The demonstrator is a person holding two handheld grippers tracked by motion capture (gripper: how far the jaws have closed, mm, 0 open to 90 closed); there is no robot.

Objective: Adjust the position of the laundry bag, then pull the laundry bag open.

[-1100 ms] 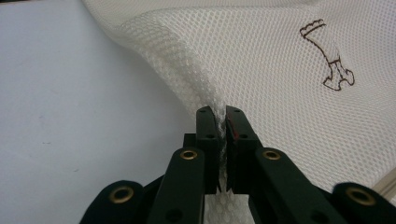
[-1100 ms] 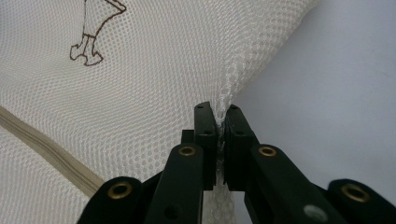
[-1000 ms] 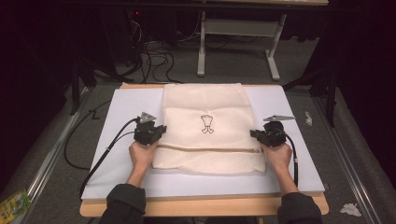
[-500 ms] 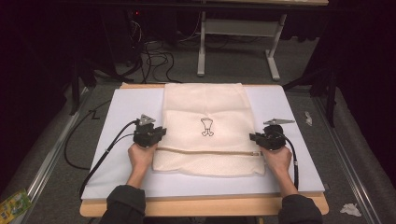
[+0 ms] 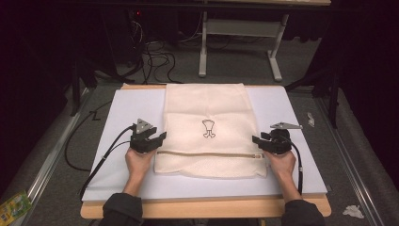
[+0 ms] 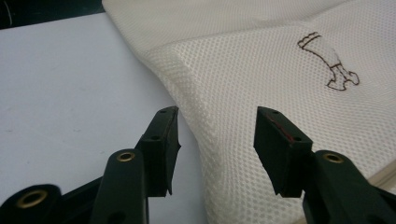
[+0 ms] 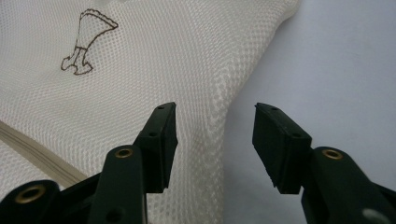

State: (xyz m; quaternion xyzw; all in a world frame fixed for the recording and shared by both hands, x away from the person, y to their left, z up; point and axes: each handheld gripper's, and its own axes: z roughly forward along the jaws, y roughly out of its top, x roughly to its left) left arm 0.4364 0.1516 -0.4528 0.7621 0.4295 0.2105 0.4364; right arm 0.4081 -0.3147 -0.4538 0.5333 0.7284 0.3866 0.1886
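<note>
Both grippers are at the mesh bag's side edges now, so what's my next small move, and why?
Probably ease both grippers inward and down, then close on the edges. The left gripper and right gripper are open, each straddling a side edge of the mesh bag, which lies flat on the white mat, ungripped.

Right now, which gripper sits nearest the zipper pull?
The right gripper: the zipper pull lies at the mesh bag's right end, just beneath it.

Cream mesh bag (image 5: pixel 207 113) with brown emblem (image 5: pixel 208 128), white mat (image 5: pixel 117 117).
</note>
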